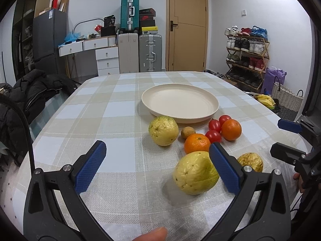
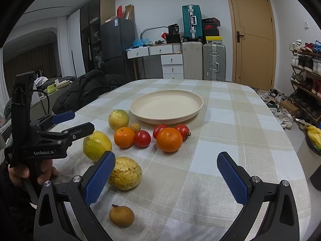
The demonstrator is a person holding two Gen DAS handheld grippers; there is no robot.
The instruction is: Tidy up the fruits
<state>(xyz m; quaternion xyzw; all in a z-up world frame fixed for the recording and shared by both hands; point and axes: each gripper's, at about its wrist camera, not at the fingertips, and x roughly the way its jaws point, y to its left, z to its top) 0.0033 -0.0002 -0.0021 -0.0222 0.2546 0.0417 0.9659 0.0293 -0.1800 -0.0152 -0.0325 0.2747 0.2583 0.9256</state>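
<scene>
A cream plate (image 1: 149,98) (image 2: 197,103) stands empty on the checked table. In front of it lie two yellow-green guavas (image 1: 163,130) (image 1: 194,173), two oranges (image 1: 196,142) (image 1: 231,129), three cherry tomatoes (image 1: 214,125), a small brown fruit (image 1: 188,132) and a wrinkled yellow fruit (image 1: 250,161) (image 2: 125,172). Another small brown fruit (image 2: 121,215) lies nearest in the right wrist view. My left gripper (image 1: 158,164) is open, its right finger beside the near guava. My right gripper (image 2: 165,176) is open and empty, its left finger next to the wrinkled fruit.
The table's right edge drops to a shoe rack (image 1: 247,58) and bags (image 1: 286,98). A black jacket (image 1: 32,92) lies off the left edge. Suitcases (image 1: 150,53), drawers and a door (image 1: 187,26) stand beyond the far edge.
</scene>
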